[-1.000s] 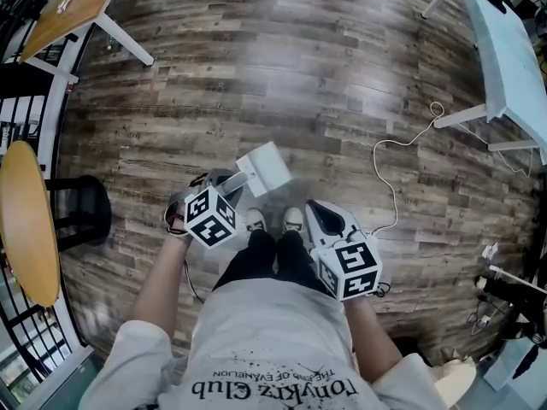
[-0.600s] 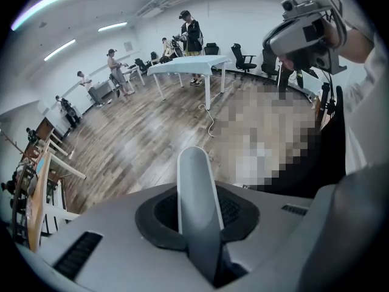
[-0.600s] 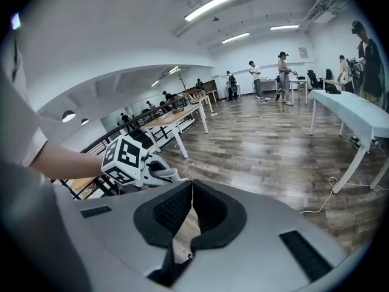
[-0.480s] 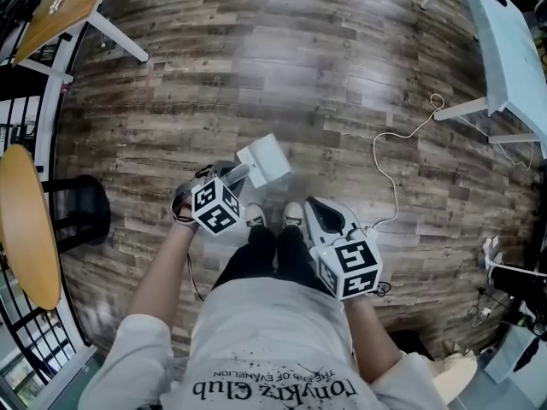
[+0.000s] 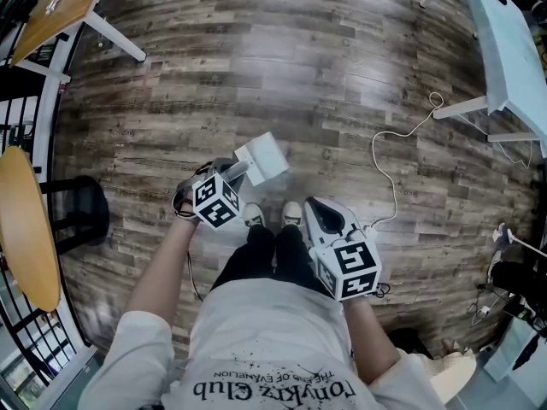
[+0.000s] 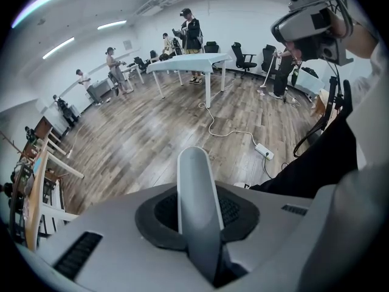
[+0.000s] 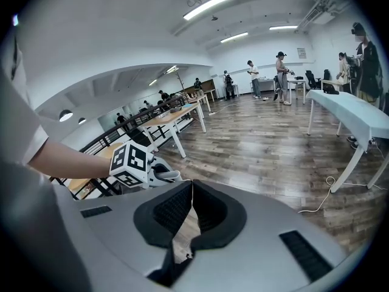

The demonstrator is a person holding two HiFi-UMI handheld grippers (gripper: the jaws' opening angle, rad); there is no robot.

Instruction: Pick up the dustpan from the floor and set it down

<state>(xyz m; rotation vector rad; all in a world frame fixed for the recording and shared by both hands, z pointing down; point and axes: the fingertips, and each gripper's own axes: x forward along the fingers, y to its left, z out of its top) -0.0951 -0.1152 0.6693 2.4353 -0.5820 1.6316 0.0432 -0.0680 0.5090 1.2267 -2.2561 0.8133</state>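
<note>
The dustpan is a white pan on a grey handle, hanging just above the wood floor in front of the person's shoes. My left gripper is shut on that handle; in the left gripper view the handle stands up between the dark pads, and the pan itself is hidden there. My right gripper hangs to the right of the shoes, jaws shut with nothing between them. In the right gripper view the pads meet, and the left gripper's marker cube shows beyond.
A white cable with a power strip trails over the floor at right. A pale table stands at far right, a wooden table at top left, and a round table with a black stool at left. Several people stand far off.
My left gripper and the dustpan have sunk a little toward the floor and look smaller. The right gripper has stayed where it was.
</note>
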